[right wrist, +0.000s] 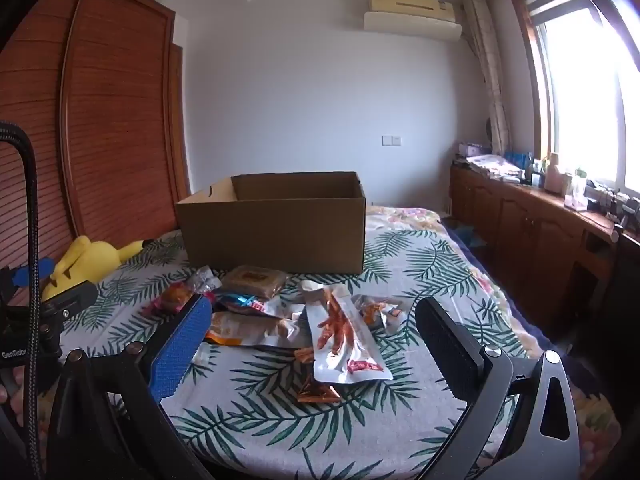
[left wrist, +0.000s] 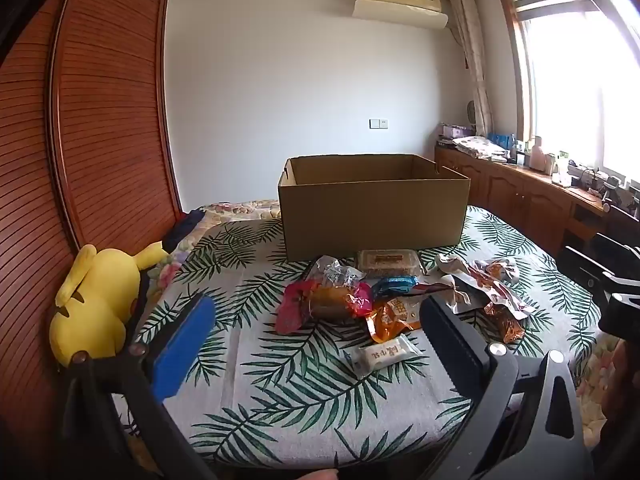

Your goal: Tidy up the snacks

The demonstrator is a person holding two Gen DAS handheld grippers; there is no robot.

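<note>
A pile of snack packets lies on a leaf-patterned cloth (left wrist: 280,400) before an open cardboard box (left wrist: 374,208) (right wrist: 276,232). In the left wrist view I see a pink-wrapped cake (left wrist: 326,304), an orange packet (left wrist: 394,316), a small white packet (left wrist: 386,356) and a clear tray of bars (left wrist: 388,262). The right wrist view shows a silver pouch with red strips (right wrist: 344,340) nearest. My left gripper (left wrist: 316,320) hangs open above the cloth, short of the pile. My right gripper (right wrist: 312,324) is open too, its jaws framing the pouch without touching it.
A yellow plush toy (left wrist: 100,304) (right wrist: 84,264) lies at the left by a wooden slatted wardrobe (left wrist: 100,120). A wooden cabinet (right wrist: 540,224) with clutter runs under the window on the right. The other gripper's body (right wrist: 68,304) shows at the left edge.
</note>
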